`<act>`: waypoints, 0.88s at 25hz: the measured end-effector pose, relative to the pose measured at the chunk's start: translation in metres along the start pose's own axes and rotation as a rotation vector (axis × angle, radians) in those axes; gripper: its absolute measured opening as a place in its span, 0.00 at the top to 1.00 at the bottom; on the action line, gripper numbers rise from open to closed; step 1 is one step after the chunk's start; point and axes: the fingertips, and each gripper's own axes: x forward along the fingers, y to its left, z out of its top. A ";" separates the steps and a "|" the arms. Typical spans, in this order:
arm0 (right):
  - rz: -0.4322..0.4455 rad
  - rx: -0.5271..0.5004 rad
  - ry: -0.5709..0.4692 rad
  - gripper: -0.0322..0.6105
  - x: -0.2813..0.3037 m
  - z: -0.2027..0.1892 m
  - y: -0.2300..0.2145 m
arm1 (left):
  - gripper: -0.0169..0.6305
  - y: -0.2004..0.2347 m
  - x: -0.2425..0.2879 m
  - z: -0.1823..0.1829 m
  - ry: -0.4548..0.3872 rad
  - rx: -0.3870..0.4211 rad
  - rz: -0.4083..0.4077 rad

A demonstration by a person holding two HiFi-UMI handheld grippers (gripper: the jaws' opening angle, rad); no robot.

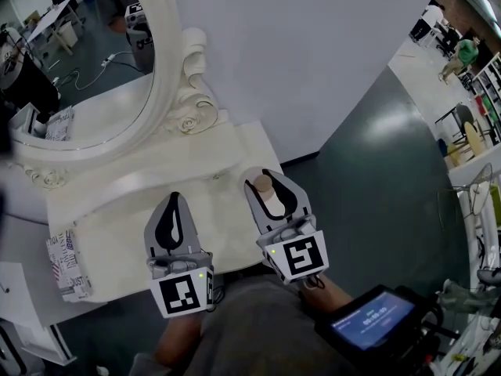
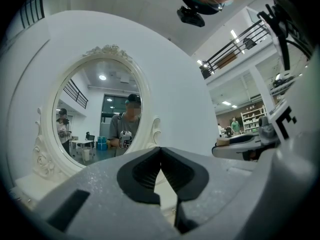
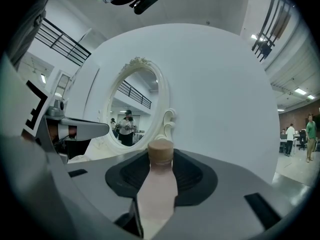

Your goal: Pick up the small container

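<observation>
smooth matt container [image 3: 158,191], ribbed black pads [image 3: 133,175], glossy white dresser top [image 1: 117,241]

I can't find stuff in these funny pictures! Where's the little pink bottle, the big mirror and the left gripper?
small container [image 3: 159,189]: right gripper view, pale pink body between the jaws.
mirror [image 2: 100,111]: left gripper view, on its glass.
left gripper [image 1: 174,200]: head view, where its shut jaws meet.
</observation>
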 end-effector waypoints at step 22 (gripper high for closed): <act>-0.009 0.009 0.011 0.73 0.000 -0.001 -0.001 | 0.95 -0.002 0.001 -0.001 0.001 -0.001 -0.007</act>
